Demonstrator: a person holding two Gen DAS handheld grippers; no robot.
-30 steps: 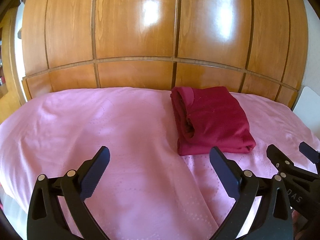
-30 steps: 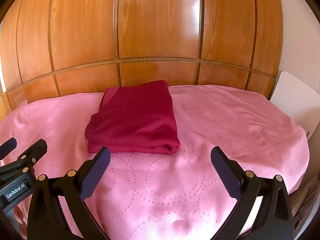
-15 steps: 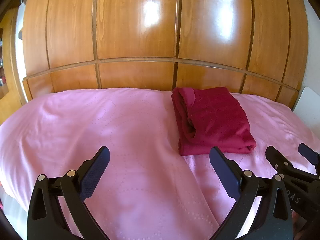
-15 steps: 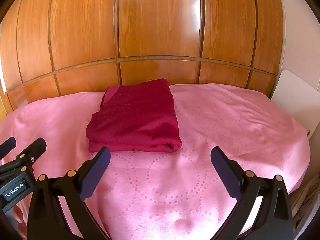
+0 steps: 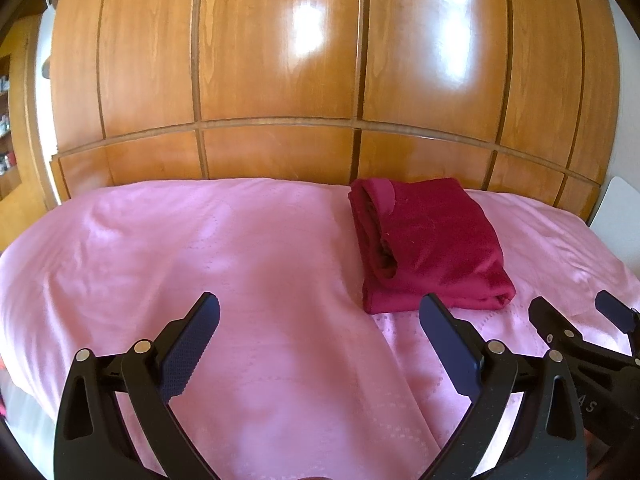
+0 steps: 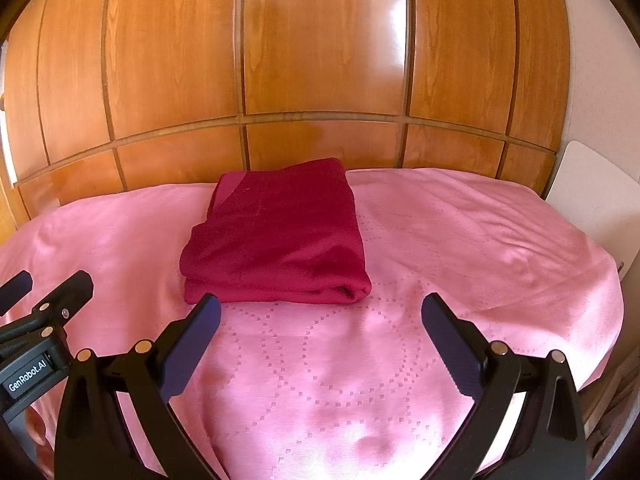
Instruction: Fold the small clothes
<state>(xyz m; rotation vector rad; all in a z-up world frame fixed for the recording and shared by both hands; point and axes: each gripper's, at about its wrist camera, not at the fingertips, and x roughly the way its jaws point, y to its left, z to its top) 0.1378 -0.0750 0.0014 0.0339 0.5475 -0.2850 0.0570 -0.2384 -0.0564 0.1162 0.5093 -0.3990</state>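
Note:
A dark red garment (image 5: pixel 428 244) (image 6: pixel 280 240) lies folded into a compact rectangle on the pink bedspread (image 5: pixel 240 264) (image 6: pixel 460 248), near the wooden headboard. My left gripper (image 5: pixel 320 320) is open and empty, held back from the garment, which sits ahead and to its right. Open and empty too, my right gripper (image 6: pixel 320 316) hovers just in front of the garment's near edge without touching it. Each gripper shows at the edge of the other's view: the right one (image 5: pixel 580 320) and the left one (image 6: pixel 44 292).
A glossy wooden panelled headboard (image 5: pixel 280 80) (image 6: pixel 320 60) rises right behind the bed. A white board or panel (image 6: pixel 592 200) (image 5: pixel 620 216) leans at the bed's right side. The bedspread's edge drops off at the right (image 6: pixel 600 320).
Both views show the garment slightly lower and nearer than before; the grippers have drifted only a little and stayed open.

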